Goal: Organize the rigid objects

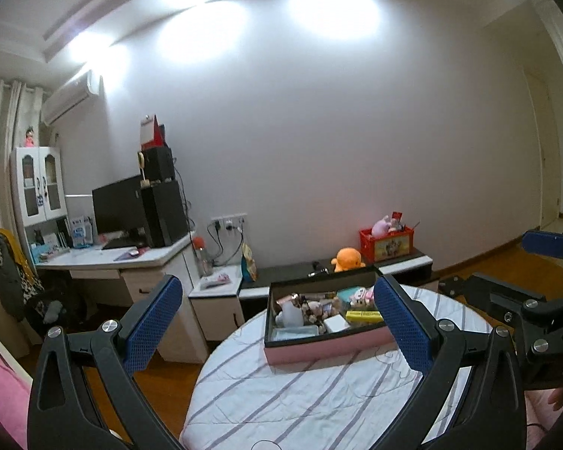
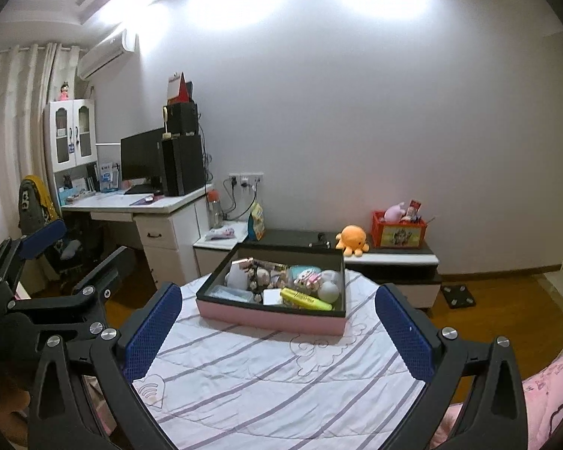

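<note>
Pink box: your long pink box with the black rim (image 2: 274,320) sits on the bed with the white, purple-striped cover (image 2: 266,386), near its far end.
Inside the box: small things fill it. You can see a yellow marker pen (image 2: 304,299), a white round ball (image 2: 328,291), a flat white square (image 2: 272,297) and a pale blue pack (image 2: 231,294); the rest is too small to tell.
Left tongs: your left tongs (image 1: 277,324) hang wide open above the bed, well apart from the box, with nothing between the blue pads (image 1: 152,326).
Right tongs: your right tongs (image 2: 277,332) are wide open too and hold nothing. The box shows between their pads.
Behind: an orange soft octopus toy (image 2: 352,239) and a red crate (image 2: 398,233) sit on the low black and white shelf (image 2: 390,258) by the wall.
</note>
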`<control>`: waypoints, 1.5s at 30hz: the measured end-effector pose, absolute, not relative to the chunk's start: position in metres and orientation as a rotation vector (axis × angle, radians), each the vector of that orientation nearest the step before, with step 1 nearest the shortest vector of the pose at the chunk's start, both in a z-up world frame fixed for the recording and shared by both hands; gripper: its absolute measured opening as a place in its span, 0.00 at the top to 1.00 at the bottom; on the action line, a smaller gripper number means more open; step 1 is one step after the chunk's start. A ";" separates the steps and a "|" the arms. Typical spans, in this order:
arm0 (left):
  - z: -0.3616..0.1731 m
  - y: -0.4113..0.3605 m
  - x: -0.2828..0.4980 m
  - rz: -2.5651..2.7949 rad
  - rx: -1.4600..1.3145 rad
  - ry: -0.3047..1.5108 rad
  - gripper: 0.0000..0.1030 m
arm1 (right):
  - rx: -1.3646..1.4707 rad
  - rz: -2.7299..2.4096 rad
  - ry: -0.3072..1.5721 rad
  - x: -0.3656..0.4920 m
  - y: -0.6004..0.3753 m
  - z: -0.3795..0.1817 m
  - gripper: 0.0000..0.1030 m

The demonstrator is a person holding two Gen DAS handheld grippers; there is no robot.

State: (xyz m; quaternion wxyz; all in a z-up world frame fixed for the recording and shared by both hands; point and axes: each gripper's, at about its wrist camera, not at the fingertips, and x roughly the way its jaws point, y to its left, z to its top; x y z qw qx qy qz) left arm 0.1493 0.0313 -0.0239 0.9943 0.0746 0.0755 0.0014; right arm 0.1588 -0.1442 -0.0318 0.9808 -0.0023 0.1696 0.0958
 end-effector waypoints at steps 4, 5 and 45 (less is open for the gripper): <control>-0.018 0.033 0.135 0.023 0.135 0.107 0.00 | -0.026 0.173 0.278 0.142 -0.141 -0.024 0.00; -0.017 0.034 0.131 0.022 0.134 0.097 0.00 | -0.027 0.174 0.266 0.139 -0.141 -0.022 0.00; -0.009 0.039 0.147 0.037 0.077 0.045 0.00 | -0.024 0.187 0.162 0.142 -0.130 -0.008 0.00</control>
